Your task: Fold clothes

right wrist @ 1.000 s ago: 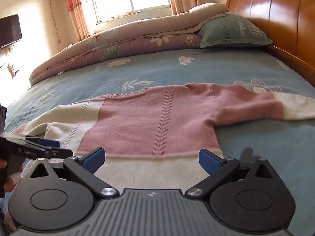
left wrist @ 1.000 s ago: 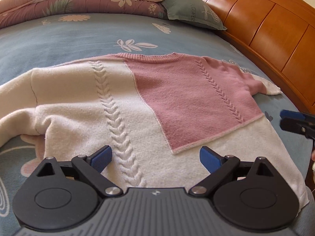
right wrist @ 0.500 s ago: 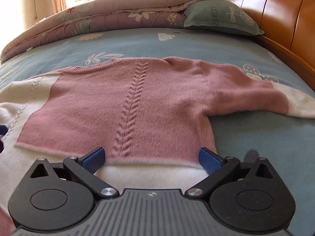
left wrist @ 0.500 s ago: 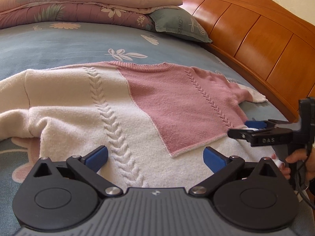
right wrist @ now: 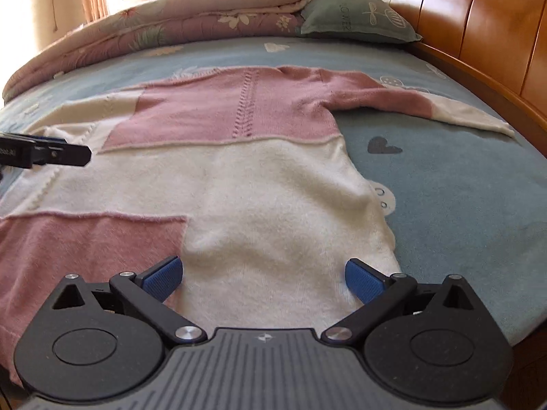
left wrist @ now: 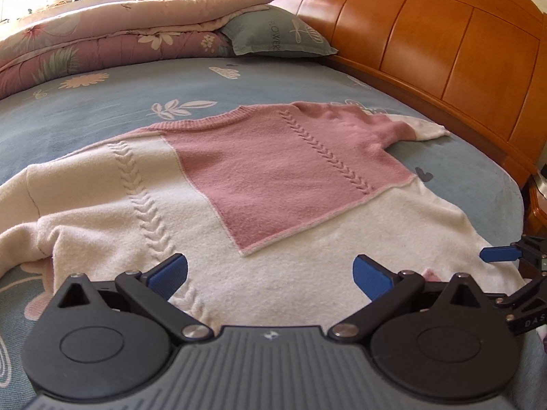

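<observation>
A pink and cream cable-knit sweater (left wrist: 273,177) lies spread flat on the blue bed, neck toward the far side, sleeves out to both sides. My left gripper (left wrist: 270,273) is open just above the cream lower part, near the hem. My right gripper (right wrist: 263,275) is also open, over the cream hem area of the sweater (right wrist: 259,188) near its right side edge. Nothing sits between either pair of blue pads. The right gripper's tip shows at the right edge of the left wrist view, and the left gripper's fingers (right wrist: 44,152) reach in from the left of the right wrist view.
The blue floral bedsheet (right wrist: 461,184) covers the bed. A folded quilt (left wrist: 102,48) and a green pillow (left wrist: 277,34) lie at the far side. A wooden headboard (left wrist: 444,41) runs along the right. The bed's near right corner (right wrist: 526,307) drops off beside my right gripper.
Both grippers have pulled back toward the hem, so more of the cream lower part shows. The right gripper moved from the pink panel to the hem's right side. Both stayed open.
</observation>
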